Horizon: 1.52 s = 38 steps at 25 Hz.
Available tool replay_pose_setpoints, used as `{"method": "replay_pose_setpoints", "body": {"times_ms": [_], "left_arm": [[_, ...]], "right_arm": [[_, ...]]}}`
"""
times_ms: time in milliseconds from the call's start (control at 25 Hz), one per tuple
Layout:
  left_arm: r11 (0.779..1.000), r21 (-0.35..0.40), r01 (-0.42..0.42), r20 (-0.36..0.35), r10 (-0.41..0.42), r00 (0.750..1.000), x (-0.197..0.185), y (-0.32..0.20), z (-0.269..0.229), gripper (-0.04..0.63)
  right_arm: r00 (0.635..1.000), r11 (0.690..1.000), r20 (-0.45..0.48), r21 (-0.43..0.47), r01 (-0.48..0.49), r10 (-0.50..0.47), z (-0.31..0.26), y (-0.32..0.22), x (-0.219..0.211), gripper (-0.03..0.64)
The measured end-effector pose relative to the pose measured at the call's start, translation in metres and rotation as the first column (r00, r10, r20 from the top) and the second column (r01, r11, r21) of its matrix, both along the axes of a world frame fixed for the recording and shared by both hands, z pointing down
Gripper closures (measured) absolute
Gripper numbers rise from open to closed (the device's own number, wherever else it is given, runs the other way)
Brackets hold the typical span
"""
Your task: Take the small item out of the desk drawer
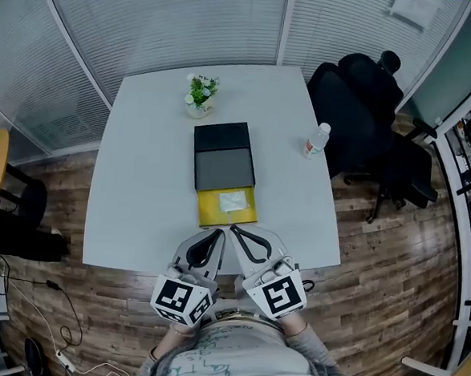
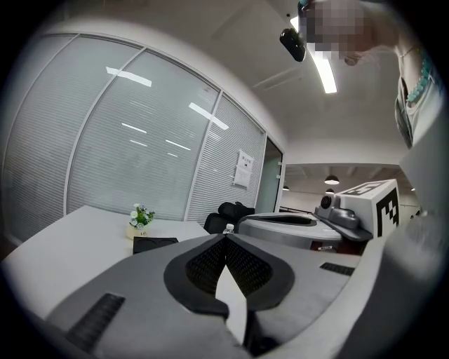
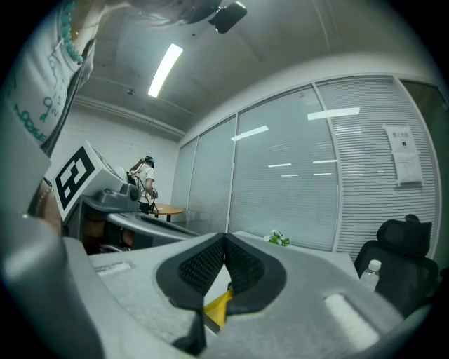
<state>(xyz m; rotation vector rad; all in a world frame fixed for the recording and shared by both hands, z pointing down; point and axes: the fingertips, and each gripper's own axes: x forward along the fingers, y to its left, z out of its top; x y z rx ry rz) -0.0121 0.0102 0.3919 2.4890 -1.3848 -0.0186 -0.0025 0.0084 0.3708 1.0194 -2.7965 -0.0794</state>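
- Head view: the yellow drawer [image 1: 214, 215] stands pulled out of the black desk unit [image 1: 223, 154] on the table [image 1: 139, 184], and the small item [image 1: 233, 200] lies inside it. The step in hand is judged to be the reach, with nothing grasped yet. The left gripper [image 1: 218, 234] and right gripper [image 1: 235, 230] are held side by side at the near edge, nearly level, pointing at the drawer.
- Left gripper view: jaws clenched tip to tip, empty.
- Right gripper view: jaws likewise closed, nothing between them. The next move calls for parting one pair and lowering it over the item.
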Motion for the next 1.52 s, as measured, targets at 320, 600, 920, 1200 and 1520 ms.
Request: {"method": "replay_pose_setpoints", "body": {"times_ms": [320,600,920,1200,1520], "left_arm": [[0.999,0.017,0.030,-0.004,-0.030,1.000,0.019,-0.028,-0.003,0.597],[0.995,0.026,0.094,-0.015,-0.093,0.996,0.027,-0.045,0.000,0.597],[0.989,-0.010,0.150,-0.008,-0.150,0.989,0.014,-0.054,0.011,0.597],[0.991,-0.017,0.129,-0.010,-0.130,0.992,0.009,-0.067,0.014,0.597],[0.999,-0.005,0.037,0.000,-0.037,0.999,-0.007,-0.091,0.008,0.597]], "right_arm": [[0.998,0.998,0.005,0.003,0.065,-0.065,0.002,-0.029,0.014,0.615],[0.989,0.989,-0.009,0.009,0.148,-0.147,0.006,-0.049,0.020,0.614],[0.980,0.980,-0.009,-0.005,0.201,-0.201,0.012,-0.059,0.013,0.615],[0.984,0.984,-0.010,-0.008,0.178,-0.178,0.015,-0.072,0.010,0.614],[0.997,0.997,-0.003,-0.011,0.079,-0.079,0.014,-0.092,0.001,0.615]]}}
